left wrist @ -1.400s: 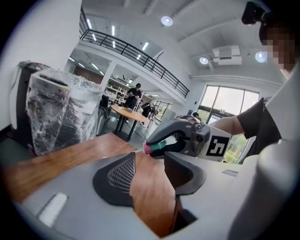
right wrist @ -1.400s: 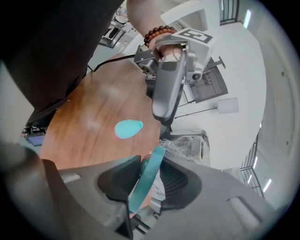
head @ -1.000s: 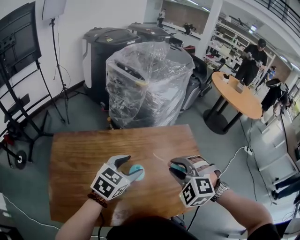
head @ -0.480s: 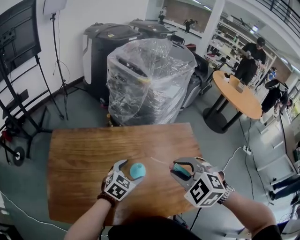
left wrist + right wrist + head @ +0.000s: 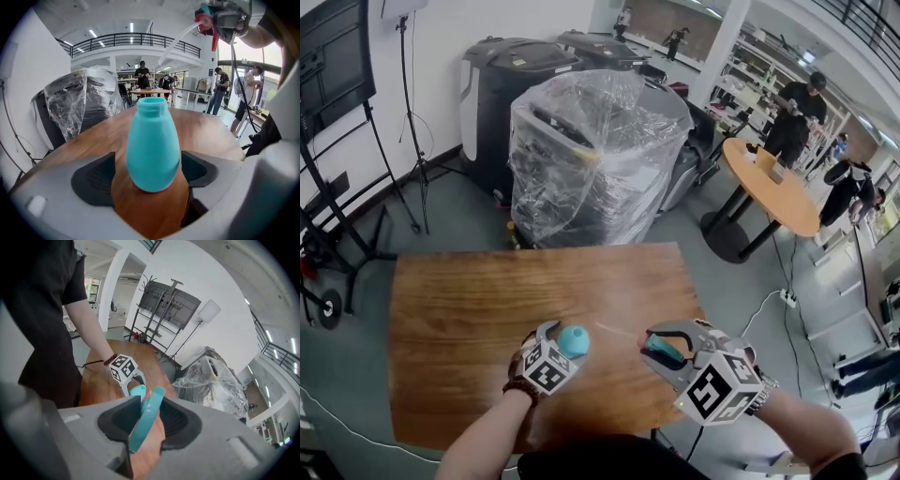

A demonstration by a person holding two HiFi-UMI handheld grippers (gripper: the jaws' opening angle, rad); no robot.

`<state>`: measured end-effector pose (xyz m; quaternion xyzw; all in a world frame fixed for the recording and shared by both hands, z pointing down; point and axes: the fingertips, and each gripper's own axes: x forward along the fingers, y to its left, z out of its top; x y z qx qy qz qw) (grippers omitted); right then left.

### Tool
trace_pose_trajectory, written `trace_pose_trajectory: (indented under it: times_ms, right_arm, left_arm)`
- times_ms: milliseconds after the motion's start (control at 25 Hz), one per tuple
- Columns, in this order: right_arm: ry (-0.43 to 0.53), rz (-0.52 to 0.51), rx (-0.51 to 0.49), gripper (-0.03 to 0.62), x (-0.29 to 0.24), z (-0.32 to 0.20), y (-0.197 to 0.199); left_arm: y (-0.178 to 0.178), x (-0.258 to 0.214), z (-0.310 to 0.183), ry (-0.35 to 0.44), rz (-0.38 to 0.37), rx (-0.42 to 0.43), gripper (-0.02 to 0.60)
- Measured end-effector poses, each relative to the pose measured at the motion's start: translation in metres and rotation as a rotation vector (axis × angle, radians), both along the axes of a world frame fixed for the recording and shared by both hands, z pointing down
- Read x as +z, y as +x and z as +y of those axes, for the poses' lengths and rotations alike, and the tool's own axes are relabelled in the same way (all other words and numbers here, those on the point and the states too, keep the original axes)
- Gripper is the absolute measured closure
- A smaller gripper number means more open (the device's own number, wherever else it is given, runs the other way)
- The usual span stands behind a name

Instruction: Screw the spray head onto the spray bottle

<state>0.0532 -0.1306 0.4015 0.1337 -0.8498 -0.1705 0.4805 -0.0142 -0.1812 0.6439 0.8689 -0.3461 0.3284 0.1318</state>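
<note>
The teal pear-shaped plastic bottle [image 5: 153,136] stands upright, mouth up, on the brown wooden desk [image 5: 469,300]. It is between the left tongs [image 5: 149,174], whose jaws have just been opening wide and do not touch it. The right tongs [image 5: 143,423] clamp the teal spray head [image 5: 662,347], to its right.

Open tabletop [image 5: 450,309] round the upright bottle [image 5: 153,145] (loose between wide jaws of the left gripper [image 5: 562,342]), right gripper [image 5: 661,345] nearby.
</note>
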Motion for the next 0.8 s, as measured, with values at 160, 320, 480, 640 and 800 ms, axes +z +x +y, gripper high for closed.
trace_pose_trajectory:
  times_ms: [160, 320, 480, 640, 800]
  right_arm:
    - [-0.016, 0.005, -0.005, 0.478, 0.001, 0.004, -0.001]
    - [-0.030, 0.005, -0.020, 0.477, 0.008, 0.008, -0.002]
    - [-0.045, 0.005, -0.042, 0.478, 0.006, 0.012, -0.010]
    - [-0.062, 0.009, -0.065, 0.478, 0.010, 0.016, -0.012]
    - [-0.084, 0.022, -0.092, 0.477, 0.013, 0.023, -0.018]
  left_arm:
    - [0.004, 0.009, 0.000, -0.001, -0.031, 0.014, 0.131]
    - [0.006, 0.018, 0.004, -0.007, -0.083, 0.036, 0.160]
    - [0.007, 0.016, 0.005, 0.003, -0.111, 0.048, 0.164]
    - [0.003, 0.011, 0.013, 0.022, -0.191, 0.086, 0.167]
    - [-0.008, 0.004, 0.017, 0.038, -0.300, 0.110, 0.170]
